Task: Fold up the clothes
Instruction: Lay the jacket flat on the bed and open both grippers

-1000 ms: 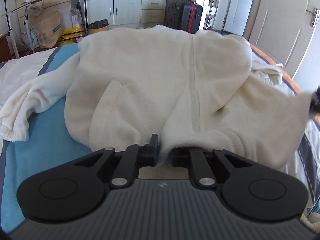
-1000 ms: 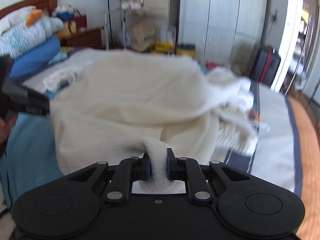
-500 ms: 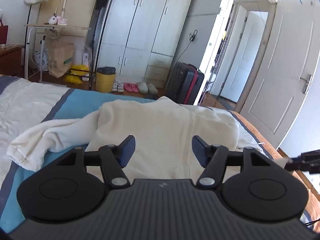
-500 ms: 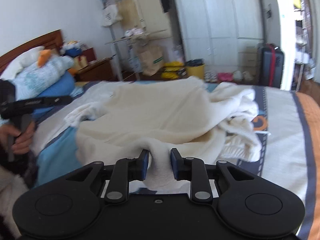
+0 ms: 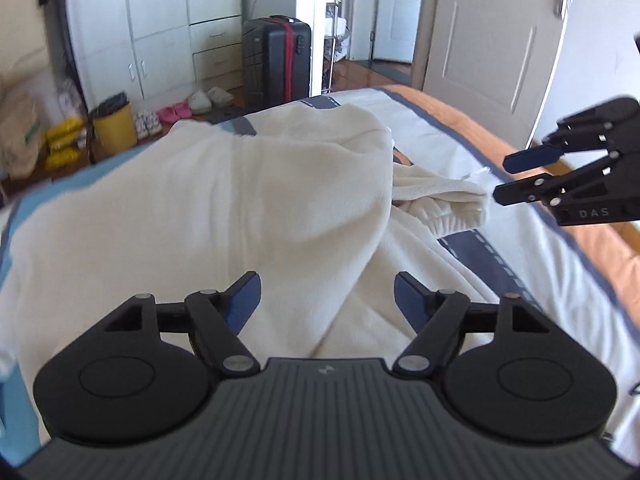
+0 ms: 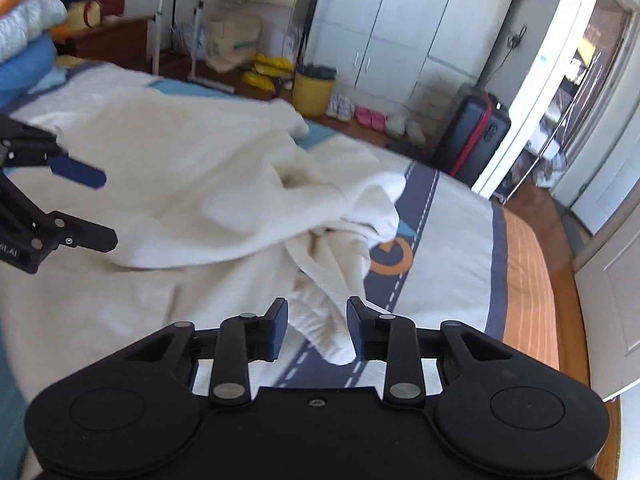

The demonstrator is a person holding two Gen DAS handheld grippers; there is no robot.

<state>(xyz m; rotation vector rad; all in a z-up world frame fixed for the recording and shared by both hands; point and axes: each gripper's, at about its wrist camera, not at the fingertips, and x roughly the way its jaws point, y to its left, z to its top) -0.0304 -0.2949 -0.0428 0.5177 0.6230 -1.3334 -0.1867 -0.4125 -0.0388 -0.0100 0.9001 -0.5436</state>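
A cream fleece zip hoodie (image 5: 224, 216) lies folded over on the bed, its sleeve cuff (image 5: 452, 200) bunched at the right side. My left gripper (image 5: 326, 300) is open and empty above the hoodie's near edge. My right gripper (image 6: 316, 324) is open, with the loose sleeve end (image 6: 332, 320) lying between its jaws, not pinched. The right gripper also shows in the left wrist view (image 5: 516, 178), open beside the cuff. The left gripper shows in the right wrist view (image 6: 86, 208), open over the hoodie (image 6: 180, 184).
The bed (image 6: 456, 248) has a white, blue and orange cover. On the floor beyond stand a black suitcase (image 5: 276, 60), a yellow bin (image 5: 114, 124), shoes and white wardrobes. A white door (image 5: 492, 32) is at the right. Pillows (image 6: 24, 40) are piled at the bed's head.
Both grippers have let go of the hoodie and opened. The left gripper rose and turned right; the right gripper opened last and drew back toward the sleeve.
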